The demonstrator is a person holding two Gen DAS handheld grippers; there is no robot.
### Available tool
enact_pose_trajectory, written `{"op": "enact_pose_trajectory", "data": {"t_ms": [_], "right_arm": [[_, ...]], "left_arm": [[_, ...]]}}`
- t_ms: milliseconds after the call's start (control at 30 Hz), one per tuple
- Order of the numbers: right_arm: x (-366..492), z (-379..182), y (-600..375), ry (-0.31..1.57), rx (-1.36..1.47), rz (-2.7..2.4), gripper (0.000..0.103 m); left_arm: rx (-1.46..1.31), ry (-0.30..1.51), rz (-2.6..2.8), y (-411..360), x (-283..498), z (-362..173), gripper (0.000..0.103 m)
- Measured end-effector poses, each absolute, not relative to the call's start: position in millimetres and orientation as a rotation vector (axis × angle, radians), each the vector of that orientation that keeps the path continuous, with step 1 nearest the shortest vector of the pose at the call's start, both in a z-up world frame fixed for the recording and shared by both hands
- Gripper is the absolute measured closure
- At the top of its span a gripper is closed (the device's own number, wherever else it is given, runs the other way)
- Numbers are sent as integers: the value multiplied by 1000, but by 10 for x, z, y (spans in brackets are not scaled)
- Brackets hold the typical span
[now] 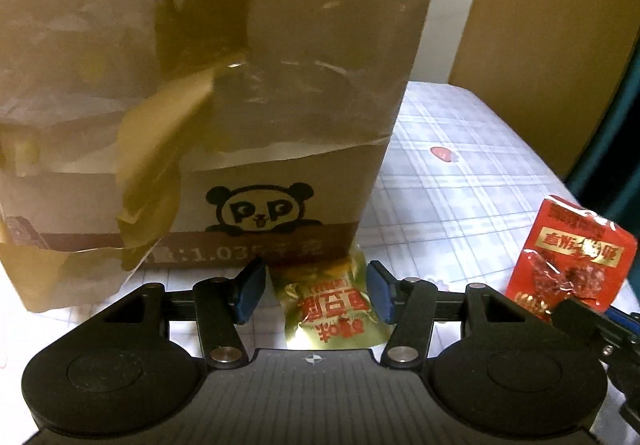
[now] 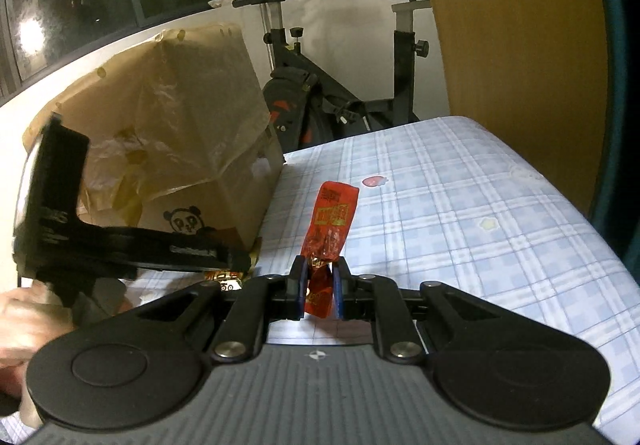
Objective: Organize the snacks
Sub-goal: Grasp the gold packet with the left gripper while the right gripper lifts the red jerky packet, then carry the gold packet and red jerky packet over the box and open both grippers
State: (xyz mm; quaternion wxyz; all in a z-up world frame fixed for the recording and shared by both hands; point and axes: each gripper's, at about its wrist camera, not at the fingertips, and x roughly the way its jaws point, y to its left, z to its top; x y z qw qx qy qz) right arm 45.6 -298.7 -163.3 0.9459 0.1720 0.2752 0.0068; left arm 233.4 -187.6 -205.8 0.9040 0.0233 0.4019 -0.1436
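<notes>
A gold snack packet (image 1: 332, 309) lies flat on the plaid tablecloth (image 1: 460, 173) just in front of the cardboard box (image 1: 200, 85) with a panda logo. My left gripper (image 1: 316, 285) is open, with its blue pads on either side of the packet and not pressing it. My right gripper (image 2: 320, 281) is shut on the lower end of a red snack packet (image 2: 332, 221), which stands upright above the cloth. In the left wrist view the red packet (image 1: 568, 261) shows at the right. The gold packet (image 2: 228, 277) is mostly hidden behind the left gripper (image 2: 236, 259) in the right wrist view.
The box (image 2: 180, 125) is tall, lined with crumpled plastic and loose tape, and stands at the table's left. A black exercise bike (image 2: 320, 85) stands behind the table. A wooden board (image 2: 500, 25) rises at the right. A person's hand (image 2: 16, 325) holds the left gripper.
</notes>
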Motion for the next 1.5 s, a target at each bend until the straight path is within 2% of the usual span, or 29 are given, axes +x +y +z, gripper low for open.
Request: {"op": "enact_pose_trajectory", "data": {"t_ms": [100,300,700,1133,1500], "right_arm": [[448,-1646,-2991,563,354,12,89],[423,-1630,-3001,559,356,3,89],[403,-1559,-2919,557,347,21,89],[437,-1301,-2674,529,311,75,89],[469,-687,-2430,412,265,160,89]], "left_arm": [[104,815,-291,-1945,2285,-2069,42],[120,795,-329,-1867,2182,-2047,59],[73,850,-445,-1331,1745,-1969,61],[-6,729,-475,-926,1472,-1539,61],[-78,546,-490,-471,1234,-920,61]]}}
